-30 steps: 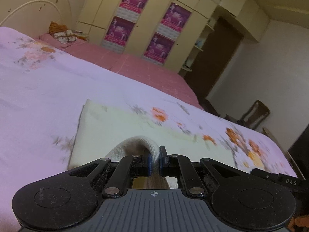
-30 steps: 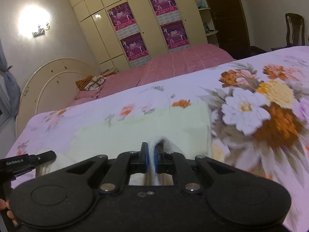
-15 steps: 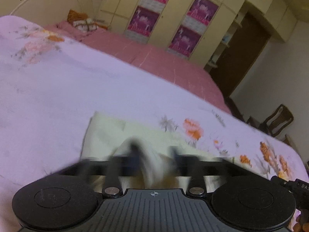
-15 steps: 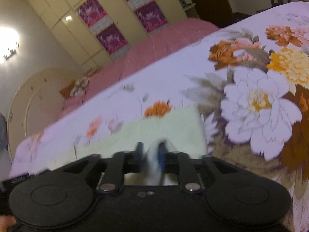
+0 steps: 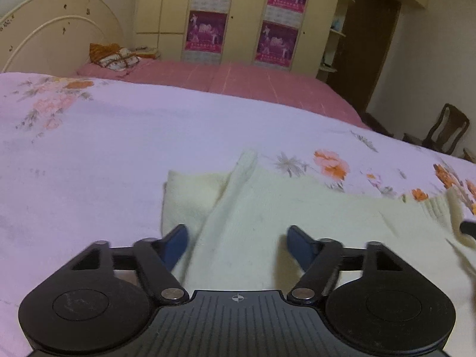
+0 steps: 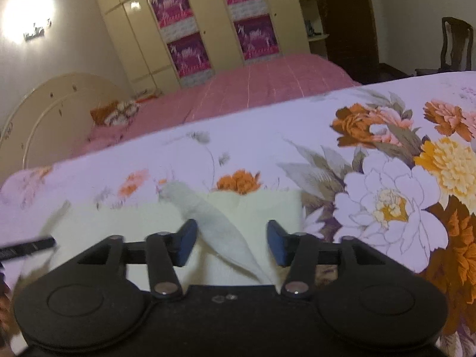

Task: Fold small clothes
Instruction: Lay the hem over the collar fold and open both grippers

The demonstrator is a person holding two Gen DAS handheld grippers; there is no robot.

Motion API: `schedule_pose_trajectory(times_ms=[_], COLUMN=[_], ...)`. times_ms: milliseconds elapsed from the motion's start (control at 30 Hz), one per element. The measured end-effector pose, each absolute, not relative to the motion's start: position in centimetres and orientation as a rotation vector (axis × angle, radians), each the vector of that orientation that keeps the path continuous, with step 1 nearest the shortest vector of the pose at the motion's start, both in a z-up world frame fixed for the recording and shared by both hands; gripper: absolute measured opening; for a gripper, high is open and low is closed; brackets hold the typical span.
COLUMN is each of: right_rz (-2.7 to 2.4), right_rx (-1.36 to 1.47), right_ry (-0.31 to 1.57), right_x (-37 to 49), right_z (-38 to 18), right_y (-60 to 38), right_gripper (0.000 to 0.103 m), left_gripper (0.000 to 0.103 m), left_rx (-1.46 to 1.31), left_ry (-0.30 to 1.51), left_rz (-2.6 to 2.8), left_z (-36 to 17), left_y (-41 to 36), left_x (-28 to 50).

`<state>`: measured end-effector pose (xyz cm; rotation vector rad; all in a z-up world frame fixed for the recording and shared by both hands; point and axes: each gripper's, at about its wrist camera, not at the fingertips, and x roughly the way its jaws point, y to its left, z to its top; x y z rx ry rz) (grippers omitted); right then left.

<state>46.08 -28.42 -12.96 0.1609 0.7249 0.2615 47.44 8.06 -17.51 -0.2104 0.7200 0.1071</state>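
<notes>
**Ana:** Sweater (image 5: 267, 217), cream knit, is lying flat on the bed (image 5: 104, 148) right ahead of the left tongs (image 5: 237, 245) in the left wrist view. Its jaws are narrowing, yet the blue pads (image 5: 178, 242) are pressing on nothing; the cloth is running between and under them, released. A folded flap is ending in a point just beyond the tongs.

**Ben:** In the right wrist view the right tongs (image 6: 232, 245) are widening, and they are gripping nothing either. A greyish flap of the sweater (image 6: 253, 208) is passing between the fingers (image 6: 275, 245), loose on the layer below. The ribbed hem is lying off to the left tongs' right.

**Ana:** I am judging it soft, light and limp, not slippery, so it is likely sagging wherever it is lifted.

**Ben:** I am thinking an outer folded edge, pinched through both layers, is offering the best hold.
</notes>
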Motion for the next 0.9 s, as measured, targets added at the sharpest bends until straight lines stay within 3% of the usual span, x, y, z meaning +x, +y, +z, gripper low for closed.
schedule_pose_trajectory(times_ms=[100,133,200,233,267,500,533,567,633,900], right_rz=[0.266,0.266,0.254,0.255,0.258,0.161,0.160,0.152,0.164,0.344], right_rx=[0.078,0.063,0.066,0.074,0.074,-0.005,-0.018,-0.020,-0.003,-0.049], right_ry=[0.763,0.771,0.784,0.788,0.788,0.777,0.769,0.753,0.699,0.695], right_x=[46.7,47.0,47.5,47.7,47.7,47.4,47.4,47.1,46.3,43.5], right_z=[-13.8,-14.1,-14.5,-14.5,-14.5,-14.9,-14.5,-14.0,-12.8,-11.9], right_y=[-27.6,-27.4,-27.3,-27.3,-27.2,-28.0,-27.8,-27.7,-27.7,-22.6], right_gripper=[0.048,0.038,0.026,0.011,0.005,0.004,0.005,0.017,0.026,0.028], left_gripper=[0.036,0.028,0.022,0.018,0.016,0.013,0.013,0.013,0.013,0.013], left_rx=[-0.238,-0.249,-0.267,-0.264,-0.260,-0.258,-0.263,-0.269,-0.262,-0.216], left_ry=[0.718,0.719,0.714,0.707,0.700,0.673,0.655,0.637,0.606,0.646], left_rz=[0.124,0.134,0.146,0.145,0.145,0.173,0.187,0.194,0.188,0.013], left_z=[-17.6,-17.6,-17.8,-17.8,-17.9,-18.2,-17.8,-17.4,-16.3,-15.8], left_y=[8.5,8.8,9.2,9.2,9.2,9.3,9.4,9.3,9.1,4.2], left_x=[47.8,47.8,47.5,47.2,46.9,46.0,45.6,45.1,44.0,43.6])
